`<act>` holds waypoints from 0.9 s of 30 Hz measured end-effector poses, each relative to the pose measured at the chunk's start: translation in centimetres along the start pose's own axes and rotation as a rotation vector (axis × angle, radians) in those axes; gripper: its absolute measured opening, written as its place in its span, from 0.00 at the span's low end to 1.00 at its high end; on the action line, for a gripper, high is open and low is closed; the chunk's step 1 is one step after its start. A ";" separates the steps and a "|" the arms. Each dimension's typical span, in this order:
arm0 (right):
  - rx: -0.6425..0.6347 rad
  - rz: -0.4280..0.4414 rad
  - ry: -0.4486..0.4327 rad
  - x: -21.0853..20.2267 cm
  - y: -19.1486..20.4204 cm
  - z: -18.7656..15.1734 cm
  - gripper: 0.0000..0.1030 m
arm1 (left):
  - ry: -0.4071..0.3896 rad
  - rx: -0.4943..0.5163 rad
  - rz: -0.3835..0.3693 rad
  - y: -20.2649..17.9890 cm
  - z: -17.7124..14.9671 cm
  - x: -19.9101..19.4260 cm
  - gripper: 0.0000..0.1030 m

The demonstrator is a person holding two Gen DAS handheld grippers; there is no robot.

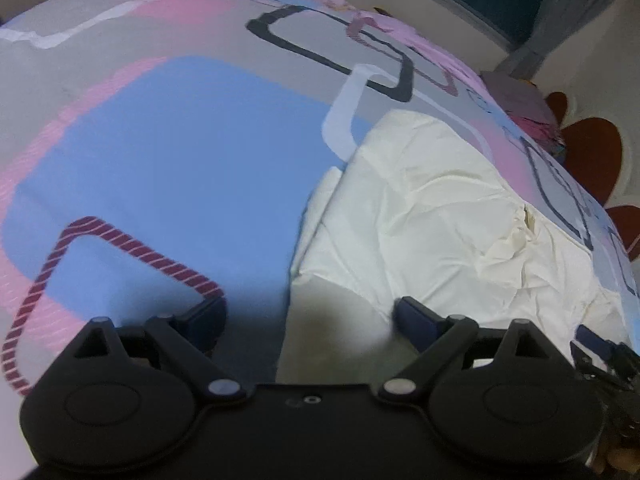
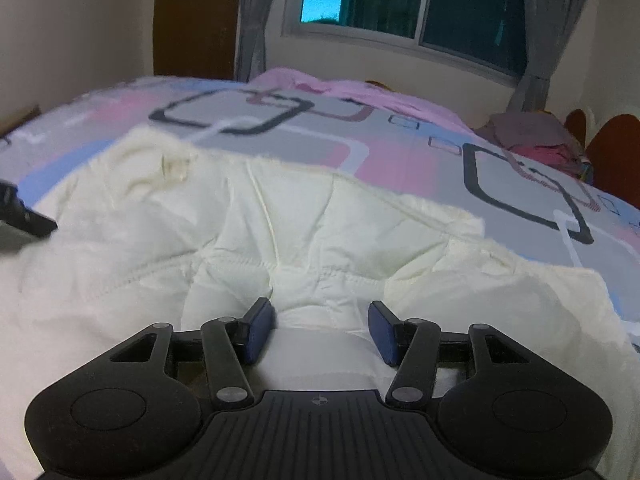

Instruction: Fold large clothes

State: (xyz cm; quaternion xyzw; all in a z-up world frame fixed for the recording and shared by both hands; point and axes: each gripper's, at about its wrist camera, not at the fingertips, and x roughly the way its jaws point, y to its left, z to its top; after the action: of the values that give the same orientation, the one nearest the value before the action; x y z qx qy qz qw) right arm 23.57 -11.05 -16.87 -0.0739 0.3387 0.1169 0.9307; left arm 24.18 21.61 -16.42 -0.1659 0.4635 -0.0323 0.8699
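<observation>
Garment: cream padded jacket [image 2: 280, 216] lies rumpled on your patterned bedspread [image 1: 168, 152].
Left gripper [image 1: 308, 316]: spread wide, empty, above the jacket's edge.
Right gripper [image 2: 322, 330]: half open over padding; grip unclear.
Progress: partly folded, judging by layers; you still need flattening, final folds.

No readable text, label, brand, number or sign on anything here.
</observation>
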 end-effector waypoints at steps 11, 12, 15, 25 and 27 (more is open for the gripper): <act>0.038 -0.016 0.011 1.1 0.1 -0.6 0.52 | 0.067 -0.082 -0.199 -0.9 -0.3 0.2 0.22; 0.042 -0.014 0.013 1.1 0.1 -0.5 0.52 | 0.057 -0.083 -0.201 -1.1 -0.4 0.0 0.20; 0.050 -0.007 0.019 1.0 -0.2 -0.4 0.52 | 0.008 -0.090 -0.230 -2.2 -0.3 -1.8 0.14; 0.079 0.106 0.072 0.0 -2.8 1.4 0.52 | -0.131 0.031 -0.380 -12.6 0.6 -8.7 0.13; 0.155 0.142 0.043 -2.0 -5.1 1.9 0.52 | -0.144 0.054 -0.397 -15.3 0.3 -9.6 0.13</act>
State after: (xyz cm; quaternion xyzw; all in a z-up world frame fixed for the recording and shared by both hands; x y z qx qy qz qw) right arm 24.62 -15.85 -13.78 0.0202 0.3711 0.1544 0.9155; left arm 20.40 9.33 -3.75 -0.2322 0.3572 -0.2035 0.8815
